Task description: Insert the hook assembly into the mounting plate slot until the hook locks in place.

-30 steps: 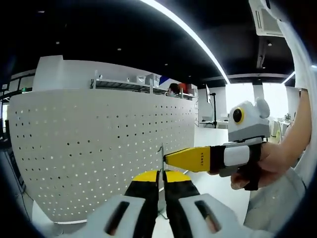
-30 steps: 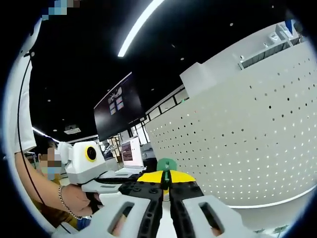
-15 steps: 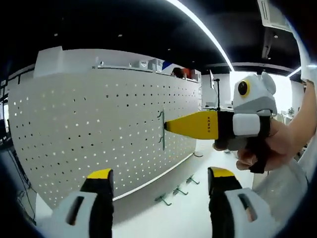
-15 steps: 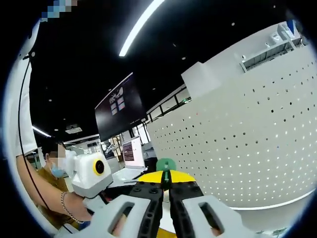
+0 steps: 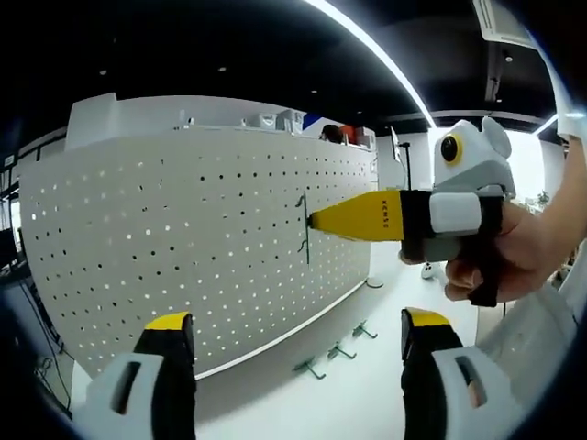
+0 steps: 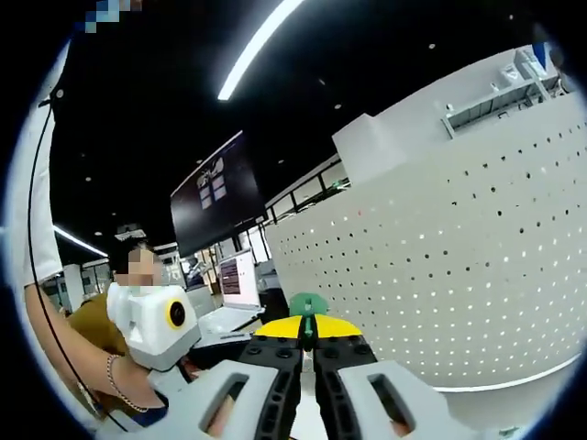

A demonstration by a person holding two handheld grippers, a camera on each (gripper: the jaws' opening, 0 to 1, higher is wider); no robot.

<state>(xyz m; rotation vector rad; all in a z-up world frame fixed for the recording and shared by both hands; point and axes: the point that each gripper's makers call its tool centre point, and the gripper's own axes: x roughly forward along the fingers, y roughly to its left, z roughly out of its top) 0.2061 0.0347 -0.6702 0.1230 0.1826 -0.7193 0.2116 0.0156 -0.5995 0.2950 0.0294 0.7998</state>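
A white table (image 5: pixel 367 385) ran below and ahead of the left gripper's (image 5: pixel 298 353) wide-spread jaws. A white pegboard (image 5: pixel 183 247) stood upright on it, beyond the jaws and to their left, its lower edge meeting the tabletop in a shadowed line. Three spare hooks (image 5: pixel 337 349) lay flat on the table in a loose row along that edge, between the two jaws and ahead of them, apart from each other. In the right gripper view the pegboard (image 6: pixel 459 275) rose to the right of the jaws.
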